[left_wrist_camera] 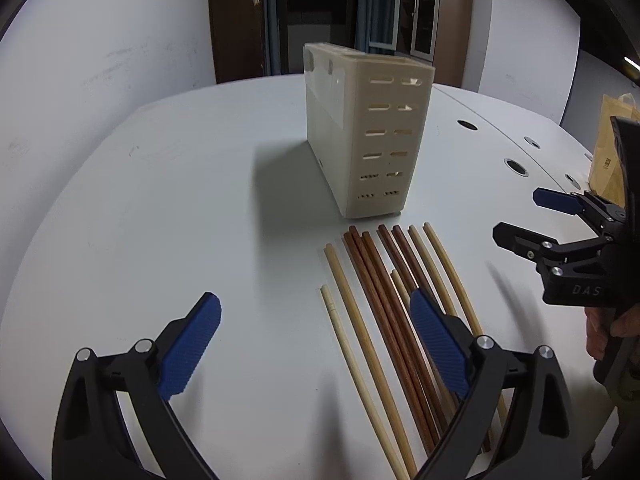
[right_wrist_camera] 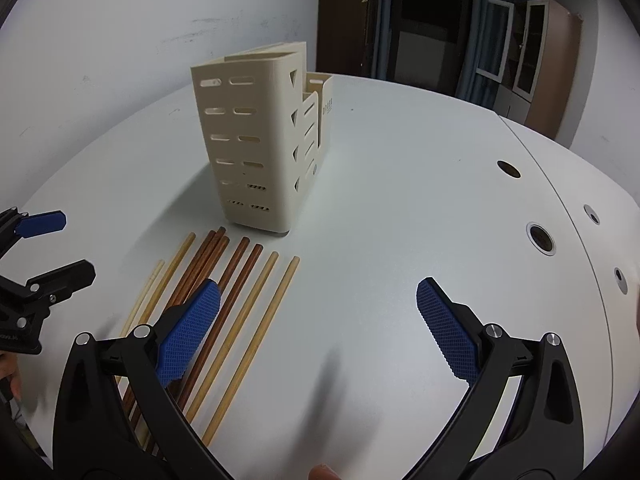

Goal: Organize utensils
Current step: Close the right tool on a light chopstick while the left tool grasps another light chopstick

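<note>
The chopsticks (left_wrist_camera: 384, 320) lay in a loose fan on the white tabletop (left_wrist_camera: 180, 208), pale ones on the outside and dark reddish ones in the middle, their far tips stopping just short of the cream utensil holder (left_wrist_camera: 360, 136). They looked laid out that way so that each could be picked singly and carried the short way to the holder, which stood upright just beyond them with its slotted end wall facing the sticks and its open top clear. From the right wrist view the holder showed stepped compartments along one side; I could not tell which one the sticks were meant for, and nothing stood in it as far as I could see. The left tool (left_wrist_camera: 316, 344) hung above the near part of the fan with its blue pads spread wide and nothing between them but bare tabletop and the sticks under its right pad. The right tool (right_wrist_camera: 318, 332) hovered beside it, equally wide and empty, its left pad over the dark sticks. Both pointed down at a slant toward the pile, which I took as lining up for a first pick; none was yet gripped.
</note>
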`<state>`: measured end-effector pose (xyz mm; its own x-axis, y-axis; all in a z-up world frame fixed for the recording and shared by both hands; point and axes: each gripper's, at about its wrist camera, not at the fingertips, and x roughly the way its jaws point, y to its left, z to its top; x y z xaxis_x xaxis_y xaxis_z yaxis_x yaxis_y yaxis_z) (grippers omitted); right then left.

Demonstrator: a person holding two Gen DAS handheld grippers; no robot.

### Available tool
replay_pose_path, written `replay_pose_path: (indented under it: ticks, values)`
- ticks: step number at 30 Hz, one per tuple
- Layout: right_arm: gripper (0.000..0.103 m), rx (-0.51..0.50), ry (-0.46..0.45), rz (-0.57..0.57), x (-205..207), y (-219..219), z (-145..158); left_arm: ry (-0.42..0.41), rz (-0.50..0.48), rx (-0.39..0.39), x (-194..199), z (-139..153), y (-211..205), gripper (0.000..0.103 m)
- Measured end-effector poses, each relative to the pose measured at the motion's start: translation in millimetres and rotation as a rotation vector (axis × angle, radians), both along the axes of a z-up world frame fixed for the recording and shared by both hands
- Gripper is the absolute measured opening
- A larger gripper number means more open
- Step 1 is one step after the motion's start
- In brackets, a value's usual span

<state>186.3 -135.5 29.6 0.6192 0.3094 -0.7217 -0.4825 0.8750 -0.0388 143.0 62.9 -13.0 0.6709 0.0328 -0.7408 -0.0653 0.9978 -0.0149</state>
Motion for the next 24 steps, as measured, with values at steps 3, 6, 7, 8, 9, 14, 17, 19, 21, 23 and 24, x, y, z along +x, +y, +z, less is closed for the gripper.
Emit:
replay_pose_path:
  ticks: [3, 6, 7, 8, 9, 14, 17, 19, 21, 23, 24]
  values:
    - [0.094, -0.019, 0.036, -0.008, 11, 6, -3, 0.043, 0.006, -0.025, 11, -5, 7, 0.090]
    - [0.094, -0.039, 0.064, -0.009, 20, 11, -4, 0.110, 0.010, -0.051, 24, -14, 13, 0.088]
    - [0.093, -0.042, 0.083, -0.014, 24, 13, -5, 0.130, 0.011, -0.060, 27, -16, 15, 0.086]
    - [0.089, -0.044, 0.098, -0.018, 28, 14, -6, 0.150, 0.015, -0.072, 31, -19, 18, 0.084]
    - [0.088, -0.045, 0.116, -0.022, 32, 15, -7, 0.173, 0.018, -0.088, 35, -21, 20, 0.083]
    - [0.083, -0.040, 0.181, -0.052, 49, 18, -16, 0.228, 0.016, -0.114, 47, -26, 24, 0.075]
    - [0.079, -0.043, 0.220, -0.061, 55, 22, -23, 0.262, -0.001, -0.103, 54, -30, 19, 0.066]
    - [0.075, -0.053, 0.237, -0.054, 57, 26, -26, 0.283, -0.004, -0.090, 59, -33, 17, 0.063]
    - [0.072, -0.074, 0.241, -0.054, 58, 31, -30, 0.307, -0.002, -0.092, 64, -38, 17, 0.060]
    - [0.067, -0.079, 0.256, -0.059, 62, 32, -33, 0.323, -0.001, -0.097, 68, -42, 19, 0.056]
    - [0.066, -0.081, 0.263, -0.063, 63, 33, -35, 0.328, 0.000, -0.096, 69, -43, 19, 0.055]
